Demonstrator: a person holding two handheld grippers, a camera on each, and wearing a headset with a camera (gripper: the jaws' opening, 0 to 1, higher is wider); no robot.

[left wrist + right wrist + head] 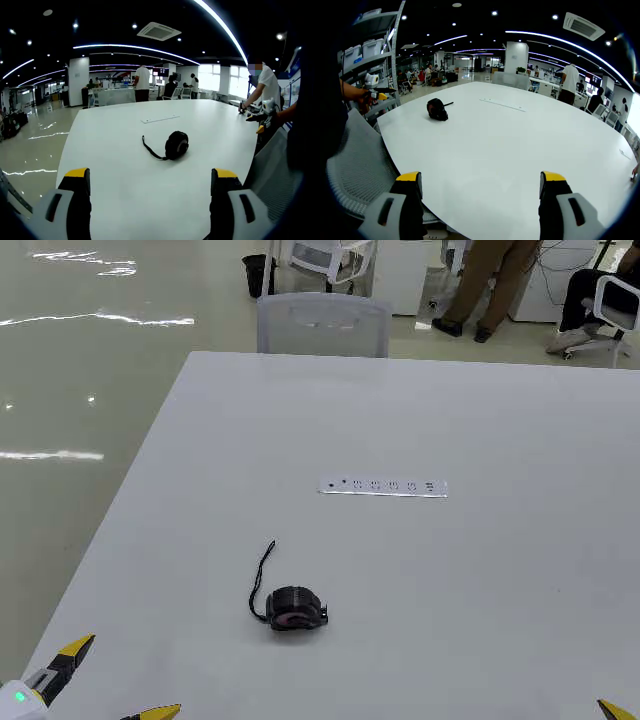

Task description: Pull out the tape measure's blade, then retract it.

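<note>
The black tape measure (pixel 293 608) lay on the white table (pixel 420 410), toward its near left corner, its wrist strap (pixel 262 570) trailing toward the far edge; a white power strip (pixel 383 486) sat farther in, near the table's middle. The left tongs (pixel 151 173) and right tongs (pixel 481 176) — both yellow-tipped, both spread wide and pinching nothing — hung at the near edge, well apart from the tape measure; a grey chair (pixel 322 325) stood at the far edge.
</note>
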